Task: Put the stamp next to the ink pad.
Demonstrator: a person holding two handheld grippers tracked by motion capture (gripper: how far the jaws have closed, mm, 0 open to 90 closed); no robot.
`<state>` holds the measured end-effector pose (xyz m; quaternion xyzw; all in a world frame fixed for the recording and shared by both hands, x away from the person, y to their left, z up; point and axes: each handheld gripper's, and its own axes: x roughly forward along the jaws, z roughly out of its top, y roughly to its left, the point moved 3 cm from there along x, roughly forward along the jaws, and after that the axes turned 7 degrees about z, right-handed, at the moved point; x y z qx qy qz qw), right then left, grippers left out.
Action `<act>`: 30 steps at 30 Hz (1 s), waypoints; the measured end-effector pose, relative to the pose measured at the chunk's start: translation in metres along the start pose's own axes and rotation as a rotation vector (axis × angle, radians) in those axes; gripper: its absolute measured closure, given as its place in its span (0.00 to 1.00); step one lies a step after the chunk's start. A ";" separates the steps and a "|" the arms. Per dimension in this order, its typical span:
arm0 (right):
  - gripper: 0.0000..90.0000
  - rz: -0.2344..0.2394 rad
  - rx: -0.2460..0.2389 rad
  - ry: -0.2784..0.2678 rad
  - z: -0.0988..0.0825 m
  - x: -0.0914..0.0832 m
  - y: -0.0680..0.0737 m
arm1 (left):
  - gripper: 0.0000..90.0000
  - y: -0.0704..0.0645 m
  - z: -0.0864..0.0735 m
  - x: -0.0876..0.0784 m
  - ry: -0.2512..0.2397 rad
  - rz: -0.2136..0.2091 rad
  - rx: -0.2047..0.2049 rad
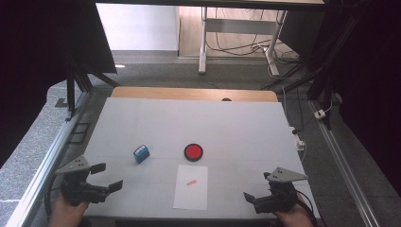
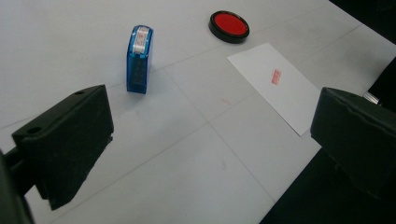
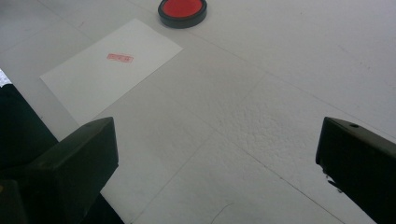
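- The stamp (image 2: 138, 59) was translucent blue, with a white strip on top that carried a faint red mark.
- The ink pad (image 2: 229, 26) was bright red inside a black round rim.
- The sheet of paper (image 1: 191, 186) was white, plain but for one small red print (image 3: 120, 57) near its middle.
- The surface (image 1: 236, 127) was pale grey-white, crossed by thin faint lines; along its far edge a strip of light brown wood showed.
- The left gripper (image 1: 105, 177) was black, with a grey plate on top.
- The right gripper (image 1: 257, 192) was likewise black, its top plate grey.
- Both pairs of jaws were matt black.
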<state>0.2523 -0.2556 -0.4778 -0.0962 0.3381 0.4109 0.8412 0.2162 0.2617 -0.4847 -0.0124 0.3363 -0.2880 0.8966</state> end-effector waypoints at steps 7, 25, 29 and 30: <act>0.00 -0.003 -0.001 0.000 0.000 0.000 0.000 | 0.00 0.002 -0.012 -0.008 0.010 0.013 -0.016; 0.00 -0.007 -0.007 0.006 0.000 0.000 0.001 | 0.00 -0.002 -0.027 -0.011 0.115 0.087 0.002; 0.00 -0.006 -0.009 0.008 0.000 0.001 0.001 | 0.00 -0.001 -0.027 -0.009 0.126 0.088 0.000; 0.00 -0.008 -0.012 0.011 0.000 0.001 0.001 | 0.00 -0.001 -0.026 -0.009 0.129 0.086 -0.004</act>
